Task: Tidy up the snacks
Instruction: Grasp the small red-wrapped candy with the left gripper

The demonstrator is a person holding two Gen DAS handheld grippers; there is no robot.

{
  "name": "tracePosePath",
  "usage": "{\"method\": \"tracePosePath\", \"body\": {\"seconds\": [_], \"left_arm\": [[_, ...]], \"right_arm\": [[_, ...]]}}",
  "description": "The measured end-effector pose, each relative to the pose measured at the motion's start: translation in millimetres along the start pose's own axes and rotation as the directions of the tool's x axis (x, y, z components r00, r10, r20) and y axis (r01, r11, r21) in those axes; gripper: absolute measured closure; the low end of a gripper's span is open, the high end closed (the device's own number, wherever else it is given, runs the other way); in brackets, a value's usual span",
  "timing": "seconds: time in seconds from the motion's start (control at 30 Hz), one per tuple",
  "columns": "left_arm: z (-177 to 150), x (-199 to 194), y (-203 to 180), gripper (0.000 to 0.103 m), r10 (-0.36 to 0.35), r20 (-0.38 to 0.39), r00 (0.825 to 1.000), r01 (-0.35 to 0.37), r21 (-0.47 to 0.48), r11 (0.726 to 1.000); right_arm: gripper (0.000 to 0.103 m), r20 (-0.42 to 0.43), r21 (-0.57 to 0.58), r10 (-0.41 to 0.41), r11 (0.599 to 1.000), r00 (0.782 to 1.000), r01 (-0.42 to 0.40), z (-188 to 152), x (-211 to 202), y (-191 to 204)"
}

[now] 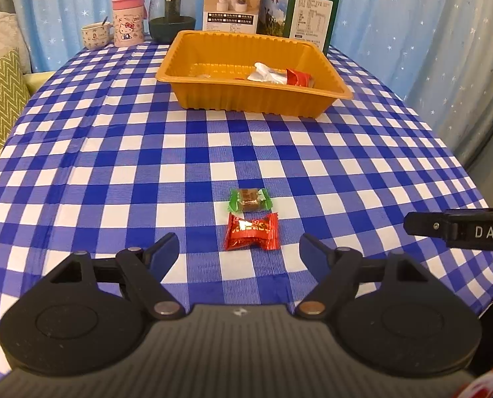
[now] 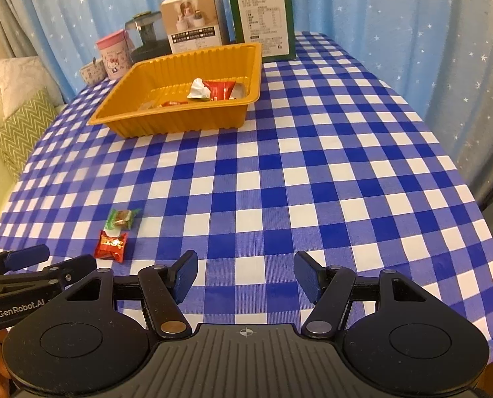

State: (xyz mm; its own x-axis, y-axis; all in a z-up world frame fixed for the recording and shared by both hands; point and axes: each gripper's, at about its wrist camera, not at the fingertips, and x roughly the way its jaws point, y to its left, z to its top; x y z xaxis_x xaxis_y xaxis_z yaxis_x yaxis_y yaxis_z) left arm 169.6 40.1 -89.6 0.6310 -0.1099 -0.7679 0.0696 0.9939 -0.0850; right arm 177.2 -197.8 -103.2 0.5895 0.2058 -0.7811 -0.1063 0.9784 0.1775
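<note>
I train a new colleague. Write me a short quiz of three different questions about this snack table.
1. True or false: the left hand-held gripper holds the red candy.
2. How many wrapped candies lie on the checked tablecloth, outside the orange tray?
3. Which lies nearer the tray: A) the green candy, B) the red candy?

Key: 1. False, its jaws stand open and empty. 2. Two. 3. A.

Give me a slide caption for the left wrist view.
Open left hand-held gripper nears a red-wrapped candy and green-wrapped candy; orange tray beyond.
</note>
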Motion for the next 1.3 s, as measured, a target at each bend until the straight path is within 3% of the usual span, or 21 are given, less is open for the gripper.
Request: {"method": "tracePosePath", "body": {"seconds": [0.5,0.8,1.07,1.17,1.3], "left_arm": [[1.0,34.6,-6.2,0.037,0.003,0.002,1.000,-0.003,0.019,1.000],[-2.8,41.1,-7.4,0.050,-0.016,0.015,1.000,0.016,0.034,0.999],[-1.6,47.6,-13.3,0.067,-0.034,0.007,0.999,0.034,0.074,0.997],[-1.9,47.6,-12.7,0.085,-0.029,0.004,1.000,0.029,0.081,0.996],[-2.8,43.1,-5.8,0.086,-0.027,0.011,1.000,0.027,0.071,0.997]], "right_arm": [[0.039,-0.020,0.006,-0.002,1.000,1.000,0.002,4.9,26.2,1.4],[0.039,-0.027,0.021,-0.005,1.000,1.000,0.006,3.2,33.1,7.0],[0.039,-0.033,0.017,-0.002,1.000,0.999,0.002,4.1,39.1,14.5],[0.039,-0.033,0.011,-0.001,1.000,0.999,0.001,5.3,41.1,16.0],[0.039,-0.035,-0.002,0.008,1.000,0.999,-0.008,6.9,44.4,19.5]]}}
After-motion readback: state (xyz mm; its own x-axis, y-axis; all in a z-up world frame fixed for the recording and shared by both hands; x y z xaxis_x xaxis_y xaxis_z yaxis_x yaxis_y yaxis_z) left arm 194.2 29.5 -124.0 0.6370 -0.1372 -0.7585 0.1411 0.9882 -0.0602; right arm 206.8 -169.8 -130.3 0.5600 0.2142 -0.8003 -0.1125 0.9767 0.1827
